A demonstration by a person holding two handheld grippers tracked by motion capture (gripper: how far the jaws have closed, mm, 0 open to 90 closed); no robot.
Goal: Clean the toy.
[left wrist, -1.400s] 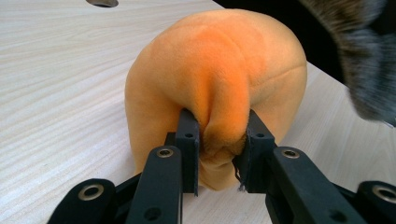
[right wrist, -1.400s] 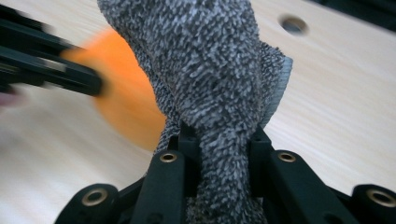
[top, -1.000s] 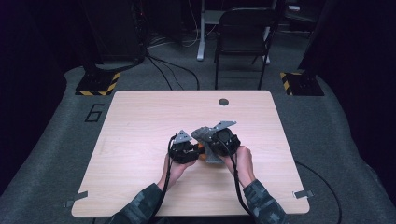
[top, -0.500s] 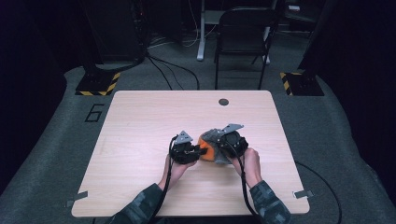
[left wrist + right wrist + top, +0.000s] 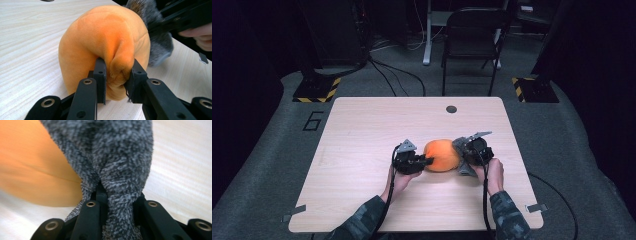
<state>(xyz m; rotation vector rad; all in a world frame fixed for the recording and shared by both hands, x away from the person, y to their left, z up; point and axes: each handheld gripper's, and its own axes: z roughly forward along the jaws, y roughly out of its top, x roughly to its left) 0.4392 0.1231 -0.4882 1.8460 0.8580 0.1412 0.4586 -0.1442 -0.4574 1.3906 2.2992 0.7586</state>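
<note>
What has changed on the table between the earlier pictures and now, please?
The right gripper, shut on the grey fuzzy cover, has drawn away to the right in the high view, baring the orange plush ball between the two. The left gripper stayed put, pinching the orange fabric. The wooden table is unchanged.

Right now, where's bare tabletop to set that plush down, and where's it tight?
Free: the table left of the left gripper, and the far strip up to the round grommet. Crowded: centre front, where both grippers, including the right gripper, clamp the orange-and-grey plush.
</note>
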